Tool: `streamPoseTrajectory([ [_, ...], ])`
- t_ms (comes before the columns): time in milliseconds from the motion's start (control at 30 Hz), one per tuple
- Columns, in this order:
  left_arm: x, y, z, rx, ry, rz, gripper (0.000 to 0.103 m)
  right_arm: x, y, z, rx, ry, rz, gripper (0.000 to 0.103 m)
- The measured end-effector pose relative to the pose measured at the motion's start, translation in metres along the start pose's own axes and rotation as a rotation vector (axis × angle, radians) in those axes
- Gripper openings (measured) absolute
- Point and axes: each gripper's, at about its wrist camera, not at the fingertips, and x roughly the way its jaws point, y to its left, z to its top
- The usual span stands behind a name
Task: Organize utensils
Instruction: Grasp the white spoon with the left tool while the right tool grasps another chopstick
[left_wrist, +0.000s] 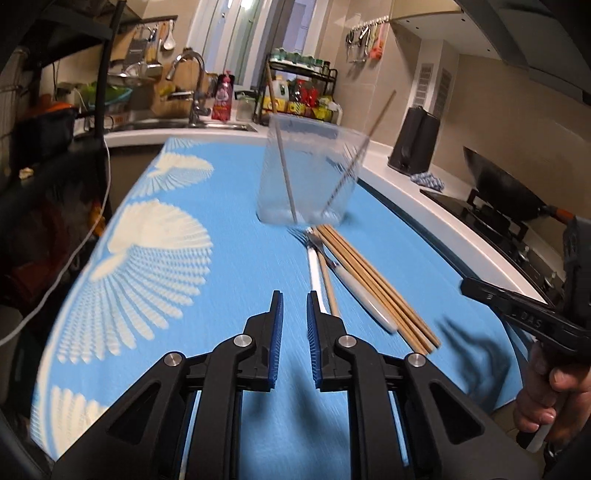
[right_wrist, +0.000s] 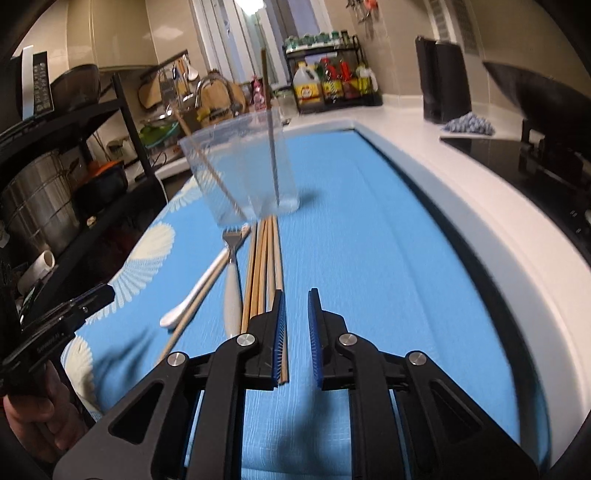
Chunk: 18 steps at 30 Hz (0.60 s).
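Both the left claw (left_wrist: 294, 308) and right claw (right_wrist: 296, 306) hang released, nearly closed, empty, above the table (left_wrist: 207, 373); chopsticks (right_wrist: 264, 266) and a seemingly white-handled fork (right_wrist: 232, 280) lie before the clear cup (right_wrist: 240, 170).

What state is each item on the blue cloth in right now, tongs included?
Clear plastic cup: upright, holding two chopsticks.
Bundle of bamboo chopsticks: flat on the cloth, against the cup's base.
White-handled metal fork: flat, tines toward the cup.
White spoon: flat, a loose chopstick alongside.
Left tongs: narrow gap, empty.
Right tongs: narrow gap, empty.
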Motion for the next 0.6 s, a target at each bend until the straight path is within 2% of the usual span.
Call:
streamPoseTrajectory([
  [133,0.014,-0.006,-0.013,-0.017,0.041,-0.014,0.013,0.016,0.007,-0.01,-0.039,0.032,-0.002,0.015],
  [333,0.029,-0.01,-0.015,-0.035,0.075,-0.033,0.013,0.039,0.008,-0.02,-0.065,0.094,-0.008,0.015],
  [533,0.043,-0.007,-0.011,-0.075,0.102,-0.042,0.013,0.042,0.01,-0.025,-0.104,0.103,-0.002,0.017],
  [600,0.049,-0.007,-0.011,-0.088,0.117,-0.048,0.013,0.042,0.014,-0.027,-0.145,0.103,-0.028,0.016],
])
